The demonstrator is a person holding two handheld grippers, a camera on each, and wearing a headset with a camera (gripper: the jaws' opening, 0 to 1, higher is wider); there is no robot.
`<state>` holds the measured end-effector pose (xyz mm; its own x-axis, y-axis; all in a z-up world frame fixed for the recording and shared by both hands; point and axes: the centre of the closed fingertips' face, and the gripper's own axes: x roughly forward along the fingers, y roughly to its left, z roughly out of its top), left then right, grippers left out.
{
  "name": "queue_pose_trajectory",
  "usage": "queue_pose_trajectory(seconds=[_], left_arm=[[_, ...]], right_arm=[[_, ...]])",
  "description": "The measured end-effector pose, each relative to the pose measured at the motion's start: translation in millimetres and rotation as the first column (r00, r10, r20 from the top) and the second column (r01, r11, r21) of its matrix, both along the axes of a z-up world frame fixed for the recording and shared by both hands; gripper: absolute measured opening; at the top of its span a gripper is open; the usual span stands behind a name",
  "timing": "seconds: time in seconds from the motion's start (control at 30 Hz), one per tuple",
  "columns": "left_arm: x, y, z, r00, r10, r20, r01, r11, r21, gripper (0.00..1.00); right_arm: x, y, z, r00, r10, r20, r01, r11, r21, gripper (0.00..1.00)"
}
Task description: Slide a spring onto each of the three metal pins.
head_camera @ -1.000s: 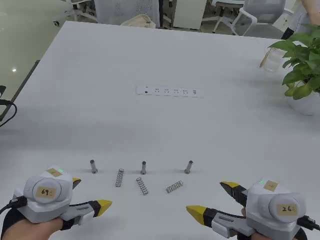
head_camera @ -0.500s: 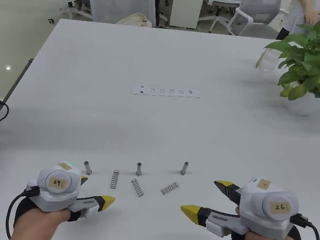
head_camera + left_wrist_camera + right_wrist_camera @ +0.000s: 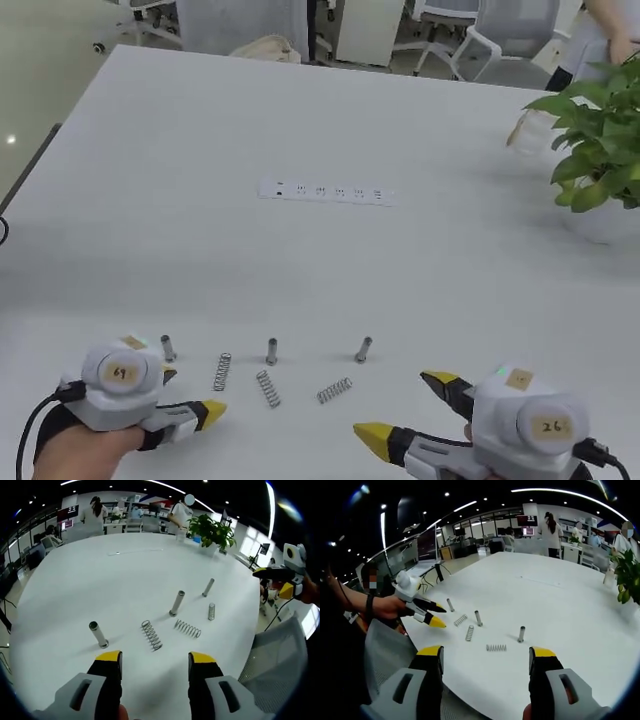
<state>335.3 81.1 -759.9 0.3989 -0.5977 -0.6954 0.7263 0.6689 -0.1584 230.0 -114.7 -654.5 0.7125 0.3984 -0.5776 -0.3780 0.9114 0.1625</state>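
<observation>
Broad white desk running out ahead of both claws. Well beyond the left claw and the right claw, dead ahead, a white power strip lies flat mid-desk. Far out past the right claw's outer side, a leafy green plant in a white pot, with a clear container just beside it. Over the far edge stand office chairs and a beige bag. People stand in the background.
</observation>
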Motion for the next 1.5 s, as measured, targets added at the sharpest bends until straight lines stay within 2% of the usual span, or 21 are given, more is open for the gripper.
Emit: queue_pose_trajectory(seconds=[0.43,0.8,0.97,1.13,1.23,1.3,1.37,1.4,1.5], left_arm=[[10.4,-14.9,-11.7,0.999,0.037,-0.022,-0.038,0.999,-0.014,0.37],[14.7,-28.4,-21.1,0.998,0.06,-0.026,-0.06,0.998,-0.014,0.29],[16.5,-30.8,-23.3,0.999,0.052,-0.009,-0.052,0.999,0.008,0.25],[19.4,-27.1,-27.7,0.999,0.05,0.006,-0.05,0.998,0.043,0.19],[20.2,-25.8,-27.3,0.999,0.052,0.007,-0.052,0.998,0.047,0.15],[21.7,-21.9,-29.6,0.999,0.035,0.025,-0.037,0.996,0.085,0.08],[24.7,-20.3,-29.3,0.998,0.026,0.049,-0.031,0.995,0.098,0.04],[23.2,-19.7,-29.8,0.999,0.028,0.039,-0.032,0.994,0.101,0.03],[24.1,-17.0,-28.1,0.999,0.029,0.043,-0.034,0.993,0.113,0.03]], right_arm=[[-0.5,-3.0,-1.2,1.0,-0.003,-0.006,0.003,1.0,0.0,0.68],[-1.1,-2.5,-4.2,1.0,-0.004,-0.014,0.004,1.0,0.001,0.68],[0.6,-2.9,-3.4,1.0,-0.003,-0.012,0.003,1.0,0.001,0.68],[1.3,-5.1,-3.4,1.0,-0.004,-0.012,0.004,1.0,0.0,0.68],[1.6,-5.5,-4.0,1.0,-0.004,-0.012,0.004,1.0,0.0,0.68],[1.9,-5.1,-4.5,1.0,-0.002,-0.012,0.002,1.0,0.001,0.68],[2.0,-3.5,-4.1,1.0,0.001,-0.012,-0.001,1.0,0.002,0.68],[2.1,-3.2,-4.1,1.0,0.003,-0.011,-0.003,1.0,0.001,0.68],[2.7,-2.0,-4.4,1.0,0.003,-0.009,-0.003,1.0,0.006,0.68]])
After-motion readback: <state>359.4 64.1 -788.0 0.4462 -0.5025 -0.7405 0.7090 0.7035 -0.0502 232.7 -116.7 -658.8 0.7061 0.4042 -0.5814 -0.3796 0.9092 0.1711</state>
